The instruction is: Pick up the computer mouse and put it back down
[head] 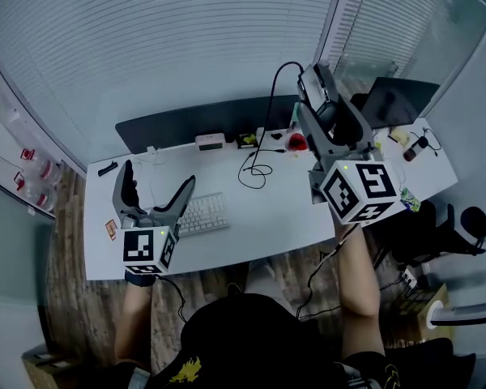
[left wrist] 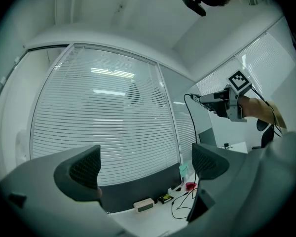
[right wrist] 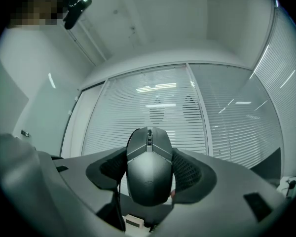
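Observation:
My right gripper [right wrist: 149,171] is shut on a dark grey computer mouse [right wrist: 148,167], pads pressed on both of its sides. In the head view the right gripper [head: 322,96] holds the mouse [head: 315,86] high above the white desk [head: 275,209], and its black cable [head: 266,140] hangs down to the desktop. My left gripper [head: 155,189] stands open over the desk's left part, nothing between its fingers. In the left gripper view its jaws [left wrist: 145,167] frame the window blinds, and the right gripper [left wrist: 222,101] shows raised at the upper right.
A white keyboard [head: 202,214] lies just right of the left gripper. A small white clock [head: 211,142], a red object [head: 297,143] and a dark screen panel [head: 202,124] line the desk's back. A laptop [head: 393,104] stands at the far right, with an office chair [head: 437,233] beside the desk.

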